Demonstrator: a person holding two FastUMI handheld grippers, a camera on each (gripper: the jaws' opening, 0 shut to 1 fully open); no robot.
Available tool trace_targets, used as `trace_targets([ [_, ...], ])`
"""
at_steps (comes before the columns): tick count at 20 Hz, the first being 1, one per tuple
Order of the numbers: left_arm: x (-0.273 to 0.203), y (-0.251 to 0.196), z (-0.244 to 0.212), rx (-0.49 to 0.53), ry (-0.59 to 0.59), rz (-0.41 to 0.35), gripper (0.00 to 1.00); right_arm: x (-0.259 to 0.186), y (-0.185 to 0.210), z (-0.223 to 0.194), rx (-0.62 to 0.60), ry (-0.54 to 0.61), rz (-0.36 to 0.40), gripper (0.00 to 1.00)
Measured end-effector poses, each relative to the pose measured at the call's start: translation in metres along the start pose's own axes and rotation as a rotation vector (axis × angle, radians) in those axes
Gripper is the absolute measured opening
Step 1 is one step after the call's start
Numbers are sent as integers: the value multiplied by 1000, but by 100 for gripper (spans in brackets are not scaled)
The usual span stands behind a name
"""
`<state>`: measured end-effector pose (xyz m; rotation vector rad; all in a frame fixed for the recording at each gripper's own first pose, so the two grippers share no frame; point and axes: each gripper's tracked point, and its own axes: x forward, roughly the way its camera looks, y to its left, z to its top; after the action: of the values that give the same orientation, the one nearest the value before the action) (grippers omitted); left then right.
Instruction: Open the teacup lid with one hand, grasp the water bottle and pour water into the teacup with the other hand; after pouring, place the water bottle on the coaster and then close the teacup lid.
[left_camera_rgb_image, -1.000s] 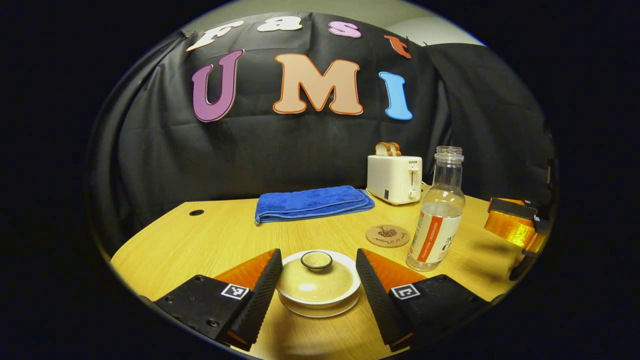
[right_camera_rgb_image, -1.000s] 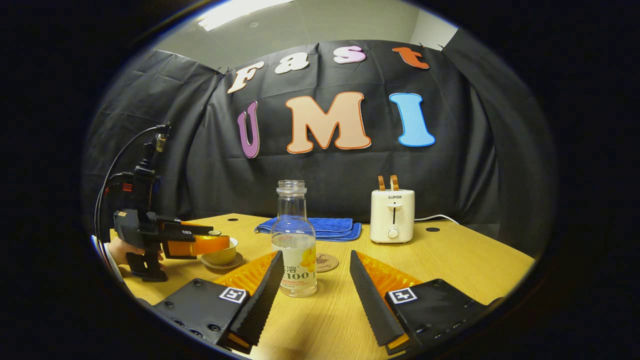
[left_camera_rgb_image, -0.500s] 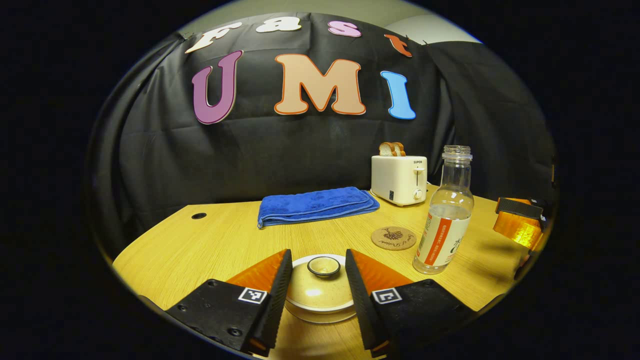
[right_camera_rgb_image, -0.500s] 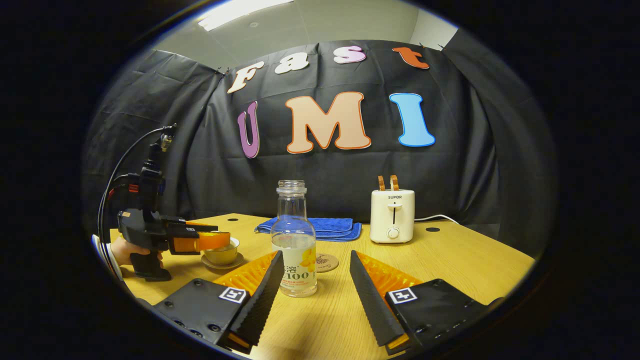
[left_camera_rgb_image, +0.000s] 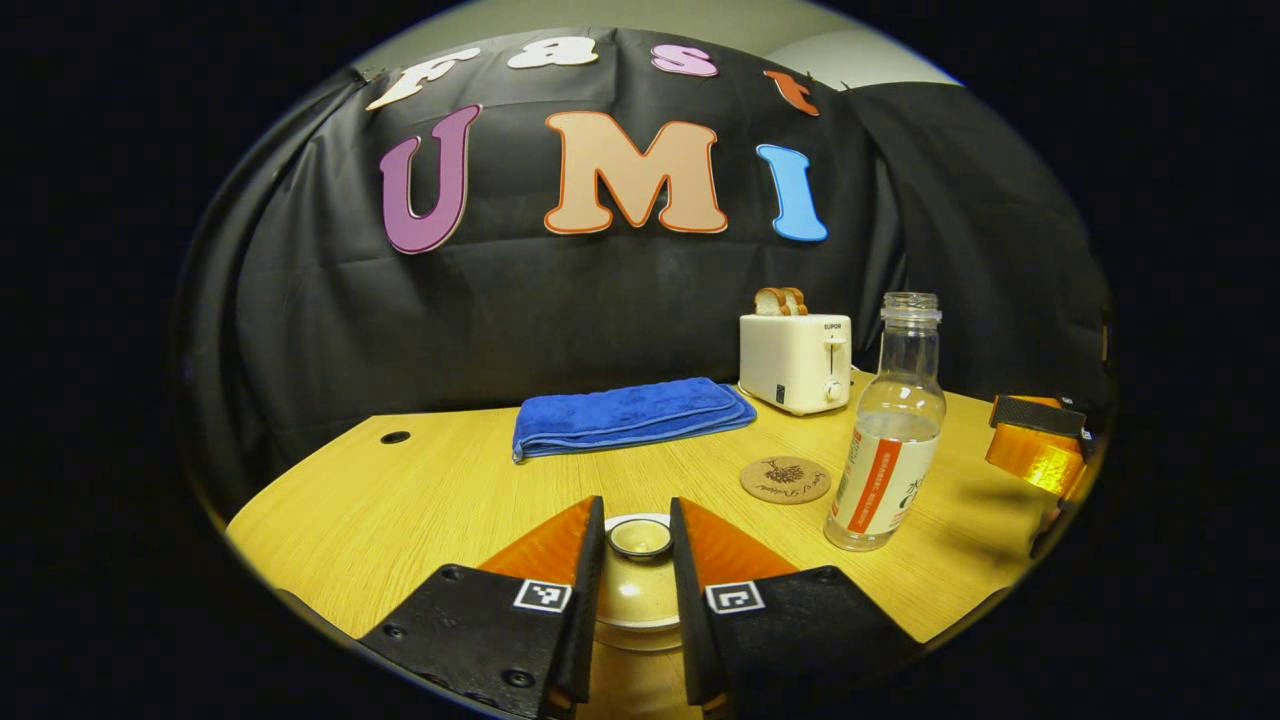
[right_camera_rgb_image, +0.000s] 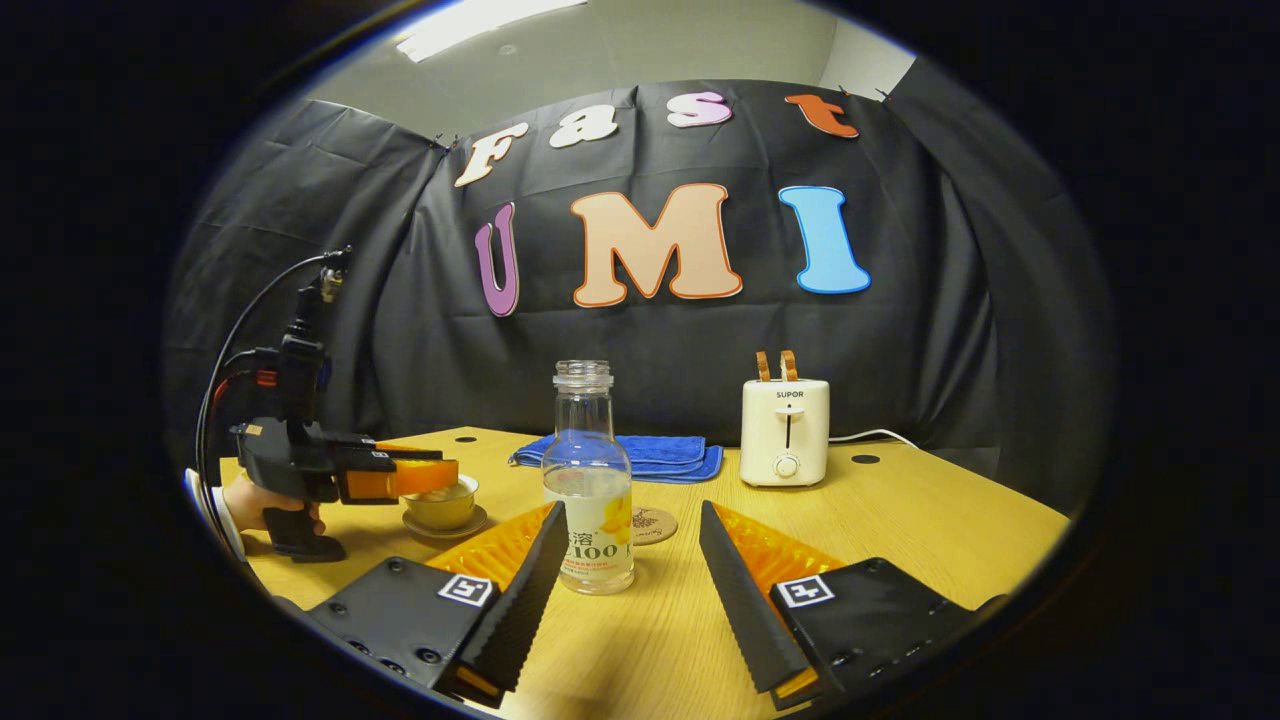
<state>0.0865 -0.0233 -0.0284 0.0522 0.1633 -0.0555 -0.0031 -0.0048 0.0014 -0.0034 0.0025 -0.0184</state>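
Observation:
A cream teacup lid (left_camera_rgb_image: 632, 600) sits on its cup and saucer at the bottom of the left gripper view. My left gripper (left_camera_rgb_image: 637, 512) is shut on the lid's round knob (left_camera_rgb_image: 640, 538), one finger on each side. In the right gripper view, the left gripper (right_camera_rgb_image: 400, 478) hovers level over the teacup (right_camera_rgb_image: 443, 506). The clear uncapped water bottle (right_camera_rgb_image: 590, 500) (left_camera_rgb_image: 890, 440) stands upright on the table, partly full. My right gripper (right_camera_rgb_image: 630, 512) is open just short of the bottle, which stands by its left finger. A round cork coaster (left_camera_rgb_image: 786, 480) (right_camera_rgb_image: 655, 524) lies behind the bottle.
A folded blue towel (left_camera_rgb_image: 625, 412) lies at the back of the wooden table (left_camera_rgb_image: 420, 500). A cream toaster (left_camera_rgb_image: 796, 348) with bread slices stands at the back right. A hand (right_camera_rgb_image: 245, 500) holds the left gripper near the table's left edge.
My left gripper's fingers closed in from wide open onto the lid's knob. The right gripper and the bottle stayed still.

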Motion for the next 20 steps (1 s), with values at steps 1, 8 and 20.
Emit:
trace_targets([
  [1, 0, -1, 0, 6, 1, 2, 29, 0, 0, 0, 0, 0, 0, 87],
  [8, -4, 5, 5, -18, -34, 11, 26, 0, 0, 0, 0, 1, 0, 87],
  [20, -24, 29, 15, -64, -126, 90, 26, 9, 5, -2, 2, 8, 37, 89],
])
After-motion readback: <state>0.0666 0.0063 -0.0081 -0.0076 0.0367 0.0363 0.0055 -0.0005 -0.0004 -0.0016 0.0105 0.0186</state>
